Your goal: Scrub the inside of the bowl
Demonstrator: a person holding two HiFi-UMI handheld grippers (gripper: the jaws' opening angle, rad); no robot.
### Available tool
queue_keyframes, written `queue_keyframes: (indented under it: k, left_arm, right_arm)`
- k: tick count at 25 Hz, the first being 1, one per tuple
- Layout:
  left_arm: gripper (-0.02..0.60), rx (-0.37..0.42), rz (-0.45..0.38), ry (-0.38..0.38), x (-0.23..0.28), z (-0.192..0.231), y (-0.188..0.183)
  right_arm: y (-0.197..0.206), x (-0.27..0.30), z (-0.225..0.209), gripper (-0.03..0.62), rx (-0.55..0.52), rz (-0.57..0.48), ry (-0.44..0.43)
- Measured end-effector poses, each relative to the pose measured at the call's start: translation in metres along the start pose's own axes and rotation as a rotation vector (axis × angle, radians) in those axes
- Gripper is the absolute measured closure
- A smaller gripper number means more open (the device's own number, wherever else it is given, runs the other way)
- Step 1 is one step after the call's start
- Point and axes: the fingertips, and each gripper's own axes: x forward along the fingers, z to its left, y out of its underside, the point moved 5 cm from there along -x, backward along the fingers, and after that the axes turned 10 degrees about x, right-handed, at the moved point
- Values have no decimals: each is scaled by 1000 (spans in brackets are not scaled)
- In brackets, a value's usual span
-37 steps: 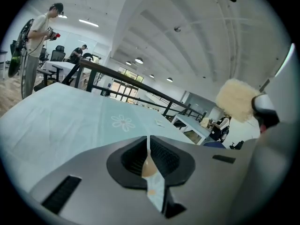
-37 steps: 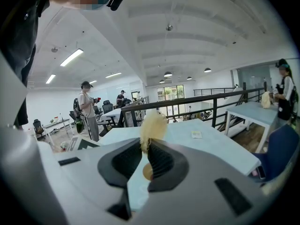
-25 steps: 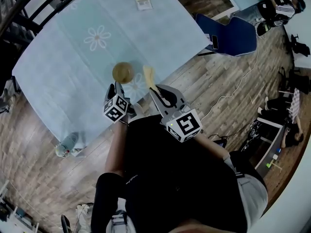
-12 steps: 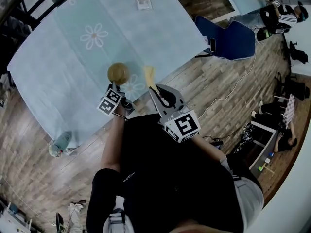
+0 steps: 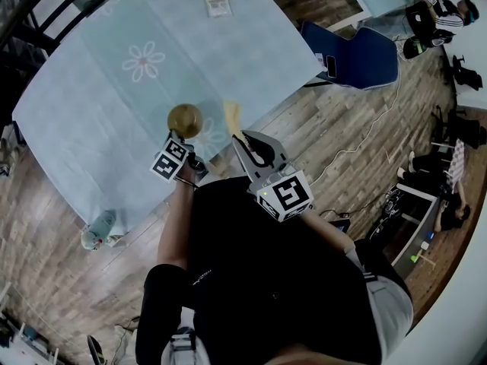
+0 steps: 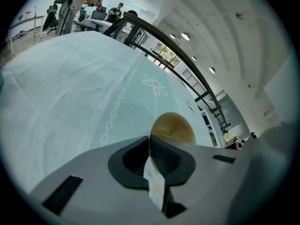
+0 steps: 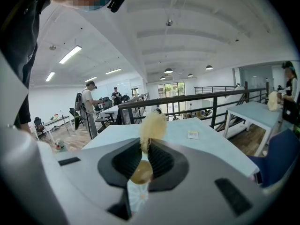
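Your left gripper [image 6: 151, 142] is closing on the near rim of the round brown bowl [image 5: 185, 119], near edge of the light-blue table [image 5: 91, 90] | right gripper [image 7: 146, 146] clamps the pale-yellow fibrous scrubber [image 7: 152, 125], just right of it | pin that rim firmly before dipping in

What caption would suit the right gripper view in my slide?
Right gripper, jaws shut on a yellow scrubber, pointing toward the light blue table.

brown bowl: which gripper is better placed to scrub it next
Right: the right gripper holds the yellow fibrous scrubber beside the round brown bowl, while the left gripper is closing its jaws on that bowl's rim to steady it.
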Motion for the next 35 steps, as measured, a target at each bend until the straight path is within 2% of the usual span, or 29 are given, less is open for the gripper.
queue_keyframes:
  k: [5, 13, 17, 19, 23, 30, 32, 35]
  left_arm:
    - [557, 124, -68, 33, -26, -21, -29]
    - [557, 444, -216, 68, -91, -65, -94]
    - [557, 522, -271, 71, -121, -77, -114]
    - [557, 548, -295, 69, -133, -80, -120]
    - [557, 609, -349, 49, -158, -85, -129]
    - [557, 766, -384, 25, -192, -98, -133]
    - [557, 794, -393, 20, -197, -101, -131]
    - [557, 815, -384, 24, -200, -99, -129]
  right_arm:
    - [3, 4, 4, 551, -12, 9, -21]
    - [5, 11, 26, 551, -104, 75, -87]
    - [3, 18, 38, 551, -173, 122, -128]
    - [2, 24, 44, 551, -264, 162, -156]
    - [-7, 39, 58, 552, -524, 238, -171]
    - [-24, 64, 86, 553, -874, 265, -142]
    - [-23, 70, 86, 552, -939, 291, -107]
    - [-16, 75, 84, 553, -950, 359, -82]
